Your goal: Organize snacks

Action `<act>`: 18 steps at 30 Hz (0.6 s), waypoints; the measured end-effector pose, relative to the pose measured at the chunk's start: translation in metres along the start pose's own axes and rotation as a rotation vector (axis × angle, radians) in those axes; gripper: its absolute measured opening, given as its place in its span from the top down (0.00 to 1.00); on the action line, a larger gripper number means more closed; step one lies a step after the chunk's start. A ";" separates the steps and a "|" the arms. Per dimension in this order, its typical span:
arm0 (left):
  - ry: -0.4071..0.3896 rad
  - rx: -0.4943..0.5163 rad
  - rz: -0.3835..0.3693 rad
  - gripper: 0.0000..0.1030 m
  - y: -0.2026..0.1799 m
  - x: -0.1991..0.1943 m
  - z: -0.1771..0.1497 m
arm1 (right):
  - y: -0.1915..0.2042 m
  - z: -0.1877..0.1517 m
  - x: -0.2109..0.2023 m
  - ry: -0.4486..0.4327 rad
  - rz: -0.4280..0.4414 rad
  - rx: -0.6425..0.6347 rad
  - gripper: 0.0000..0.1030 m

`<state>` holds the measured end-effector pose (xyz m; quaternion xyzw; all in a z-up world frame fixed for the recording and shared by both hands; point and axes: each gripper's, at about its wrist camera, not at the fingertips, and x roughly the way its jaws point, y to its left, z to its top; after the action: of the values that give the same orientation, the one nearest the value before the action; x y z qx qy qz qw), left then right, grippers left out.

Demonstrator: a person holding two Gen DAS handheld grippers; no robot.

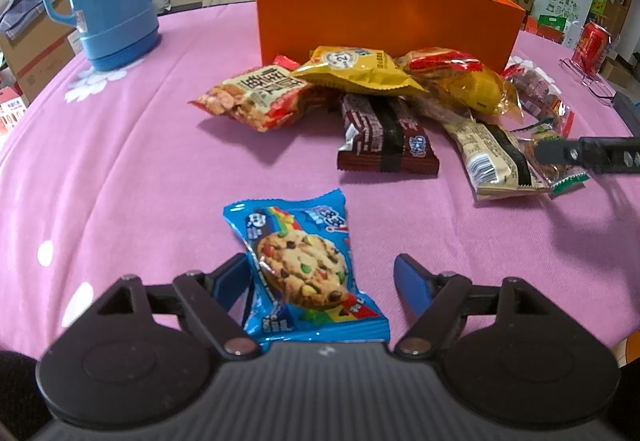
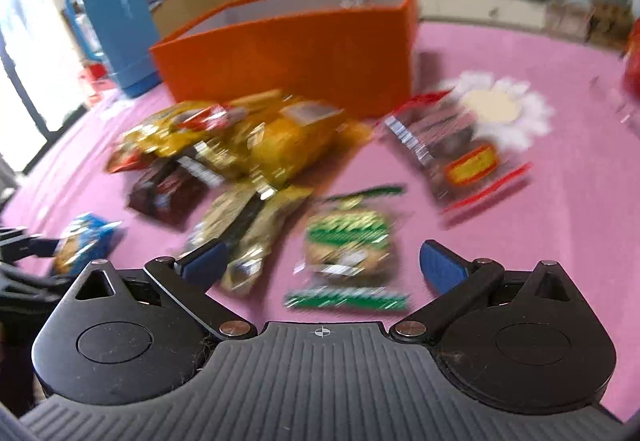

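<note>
Left wrist: left gripper (image 1: 322, 277) straddles cookie packet (image 1: 304, 269) — pads seemingly clear.

The left gripper (image 1: 324, 281) points steeply down, its two blue-padded fingers (image 1: 412, 289) spread apart and not pressing on anything. Its black linkage arms fan out to either side of the ribbed body. The right gripper (image 2: 322, 267) also tilts down with its jaws wide apart and nothing clamped between them. From the left wrist view, the right gripper's dark finger reaches in from the right edge.
</note>
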<state>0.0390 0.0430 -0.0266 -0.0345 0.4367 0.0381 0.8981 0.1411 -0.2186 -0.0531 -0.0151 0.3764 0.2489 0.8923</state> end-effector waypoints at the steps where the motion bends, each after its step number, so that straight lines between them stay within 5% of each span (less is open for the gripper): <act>1: 0.000 0.000 0.002 0.25 -0.001 0.000 0.000 | -0.002 0.003 0.003 -0.002 -0.014 0.012 0.08; 7: -0.014 -0.009 0.013 0.22 0.003 0.001 -0.002 | 0.007 0.015 0.023 0.014 -0.024 -0.011 0.25; 12: -0.035 0.007 0.003 0.52 0.007 -0.003 0.001 | -0.005 0.013 0.014 0.023 0.013 0.056 0.68; 18: -0.047 -0.051 -0.011 0.52 0.017 -0.013 0.005 | -0.017 0.010 -0.003 -0.019 0.017 0.121 0.69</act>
<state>0.0330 0.0601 -0.0139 -0.0590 0.4144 0.0454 0.9070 0.1539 -0.2320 -0.0467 0.0442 0.3822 0.2333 0.8931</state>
